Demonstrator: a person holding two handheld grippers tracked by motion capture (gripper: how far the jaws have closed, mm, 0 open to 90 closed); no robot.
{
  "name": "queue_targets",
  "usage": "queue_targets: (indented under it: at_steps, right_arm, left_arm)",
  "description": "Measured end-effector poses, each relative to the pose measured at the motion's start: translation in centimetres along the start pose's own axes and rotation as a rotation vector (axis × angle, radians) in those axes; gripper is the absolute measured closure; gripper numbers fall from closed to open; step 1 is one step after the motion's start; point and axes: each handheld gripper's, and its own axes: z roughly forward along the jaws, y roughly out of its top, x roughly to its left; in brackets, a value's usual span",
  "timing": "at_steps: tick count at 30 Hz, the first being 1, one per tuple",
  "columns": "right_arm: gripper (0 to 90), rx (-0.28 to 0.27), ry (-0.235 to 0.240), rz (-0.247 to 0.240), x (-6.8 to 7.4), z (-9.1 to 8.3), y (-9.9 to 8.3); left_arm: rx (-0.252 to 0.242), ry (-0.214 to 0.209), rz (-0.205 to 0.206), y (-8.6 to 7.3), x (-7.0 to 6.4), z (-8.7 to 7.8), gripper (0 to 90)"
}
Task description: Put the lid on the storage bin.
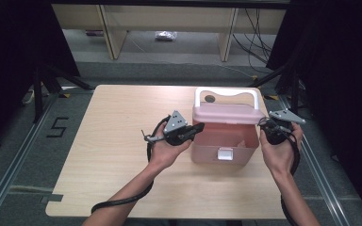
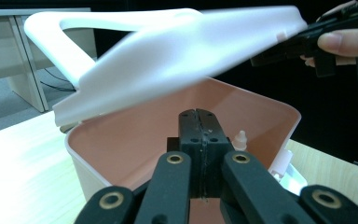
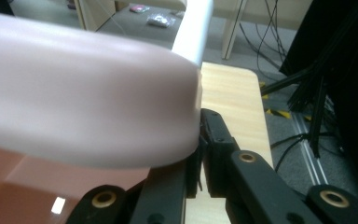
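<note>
The blurred lid [image 3: 88,93] hides the right gripper's [image 3: 200,140] jaw tips.

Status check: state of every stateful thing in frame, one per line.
Pink plastic storage box: open, upright on the table.
Pink hinged lid with white handle: raised partway, tilted, its right edge at the right claw.
White front latch: undone, hanging on the box front.
Small white dropper bottle: upright inside the box, cap on.
Left claw: shut, empty, over the box opening.
Right claw: jaws closed at the lid's edge.
</note>
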Motion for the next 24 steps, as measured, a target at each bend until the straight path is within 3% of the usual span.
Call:
queue_targets:
  at_steps: [1, 5, 8, 13, 14, 16, 17, 19, 21, 24]
  right_arm:
    - [87.5, -0.001, 0.004, -0.025, -0.2, 0.1, -0.1]
    - [86.3, 0.036, 0.020, 0.010, -0.1, -0.1, -0.8]
    - [86.3, 0.050, 0.036, -0.015, -0.4, -0.3, -1.3]
    - [88.6, 0.078, 0.027, 0.027, -0.8, -1.2, -2.1]
    - [89.9, 0.066, 0.032, -0.003, -1.3, -1.2, -2.3]
    - [90.0, 0.092, 0.030, 0.000, -1.7, -1.6, -2.6]
    - [90.0, 0.094, 0.015, 0.046, -1.5, -1.7, -2.9]
    - [90.0, 0.085, 0.021, 0.019, -2.2, -1.8, -3.2]
    - [90.0, 0.081, 0.012, 0.046, -2.4, -2.0, -3.6]
    - [90.0, 0.083, 0.024, 0.045, -2.9, -2.2, -4.1]
  left_arm:
    - [-0.003, 0.000, -0.002, 0.0, 0.0, 0.0, 90.0]
    - [-0.002, 0.000, -0.003, 0.0, -0.1, -0.2, 90.0]
    - [0.003, -0.001, -0.003, -0.2, -0.1, -0.2, 90.0]
    - [0.010, -0.003, 0.001, -0.3, -0.1, -0.3, 90.0]
    - [0.011, -0.003, 0.003, -0.3, -0.1, -0.3, 90.0]
    - [0.013, -0.004, 0.003, -0.4, -0.2, -0.4, 90.0]
    - [0.015, -0.006, -0.002, -0.5, -0.2, -0.4, 90.0]
    - [0.017, -0.005, -0.004, -0.6, -0.3, -0.3, 90.0]
    - [0.022, -0.009, -0.003, -0.8, -0.4, -0.4, 90.0]
    - [0.031, -0.011, -0.006, -1.2, -0.5, -0.4, 90.0]
